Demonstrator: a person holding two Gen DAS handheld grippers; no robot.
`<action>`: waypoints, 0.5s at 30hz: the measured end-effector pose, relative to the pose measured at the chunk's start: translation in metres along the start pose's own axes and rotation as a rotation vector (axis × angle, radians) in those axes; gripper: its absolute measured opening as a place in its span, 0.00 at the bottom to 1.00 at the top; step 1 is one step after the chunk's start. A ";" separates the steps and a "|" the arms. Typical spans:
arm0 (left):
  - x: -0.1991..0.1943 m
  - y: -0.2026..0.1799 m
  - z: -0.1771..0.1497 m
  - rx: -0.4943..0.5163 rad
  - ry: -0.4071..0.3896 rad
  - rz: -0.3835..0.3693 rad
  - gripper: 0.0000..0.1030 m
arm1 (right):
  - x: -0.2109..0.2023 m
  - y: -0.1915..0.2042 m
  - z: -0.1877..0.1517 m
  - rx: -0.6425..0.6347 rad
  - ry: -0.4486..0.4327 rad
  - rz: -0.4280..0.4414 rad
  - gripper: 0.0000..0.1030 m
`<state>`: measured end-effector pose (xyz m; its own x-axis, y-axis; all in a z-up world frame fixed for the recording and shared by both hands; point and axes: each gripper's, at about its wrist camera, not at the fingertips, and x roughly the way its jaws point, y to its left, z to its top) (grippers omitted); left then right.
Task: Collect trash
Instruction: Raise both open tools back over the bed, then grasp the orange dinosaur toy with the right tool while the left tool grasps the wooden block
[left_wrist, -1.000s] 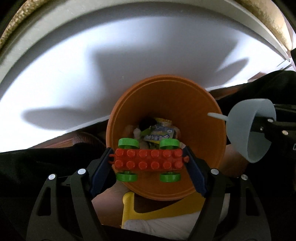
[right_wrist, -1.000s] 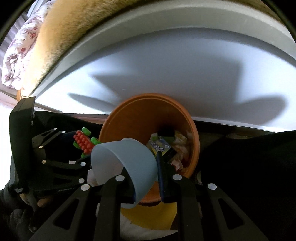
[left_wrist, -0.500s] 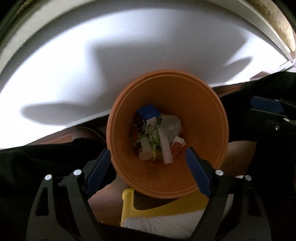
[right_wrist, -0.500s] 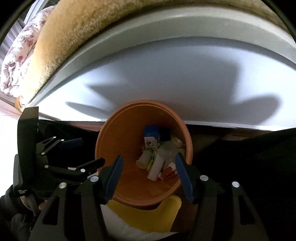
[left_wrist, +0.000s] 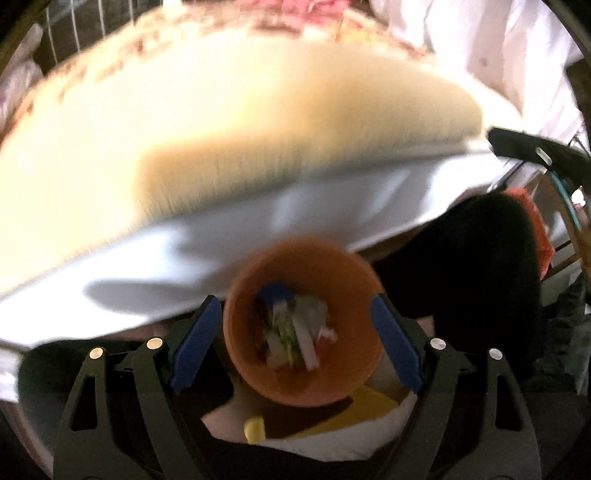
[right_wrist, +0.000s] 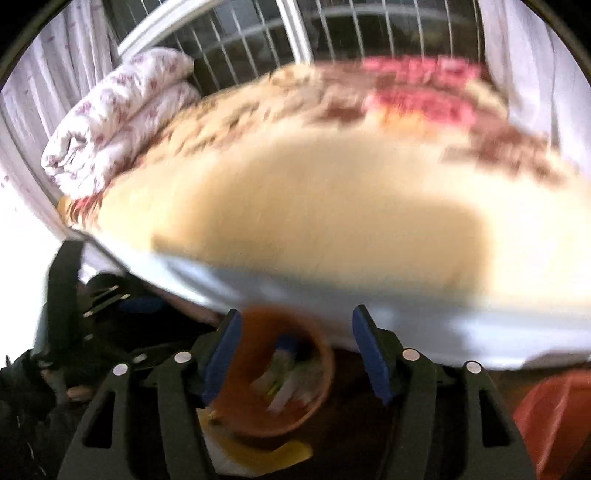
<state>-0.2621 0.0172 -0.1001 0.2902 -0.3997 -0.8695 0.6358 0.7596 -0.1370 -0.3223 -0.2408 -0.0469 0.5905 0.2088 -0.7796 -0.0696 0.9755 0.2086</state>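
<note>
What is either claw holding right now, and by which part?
Nothing. The left claw and the right claw both stand open and empty above the round orange plastic bin; the right's jaws have just been opening.

No text, label, brand or number can be read in either view. Motion blur smears the scraps inside the orange bin (left_wrist: 303, 384), and any printing on them is illegible.

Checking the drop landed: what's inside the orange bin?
The orange bin holds a blurred heap of trash: a blue piece, white strips, green and red scraps. Whatever lies under that heap is covered, and motion blur hides individual items.
</note>
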 end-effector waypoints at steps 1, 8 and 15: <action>-0.005 0.000 0.006 -0.001 -0.021 0.000 0.79 | -0.003 -0.009 0.018 -0.026 -0.029 -0.032 0.62; -0.019 0.009 0.051 -0.036 -0.091 0.001 0.79 | 0.038 -0.065 0.119 -0.165 -0.030 -0.138 0.74; -0.011 0.019 0.078 -0.073 -0.083 -0.009 0.79 | 0.106 -0.099 0.173 -0.302 0.071 -0.108 0.75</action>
<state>-0.1970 -0.0042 -0.0565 0.3446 -0.4458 -0.8261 0.5860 0.7897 -0.1817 -0.1139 -0.3271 -0.0484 0.5503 0.0972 -0.8293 -0.2518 0.9663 -0.0538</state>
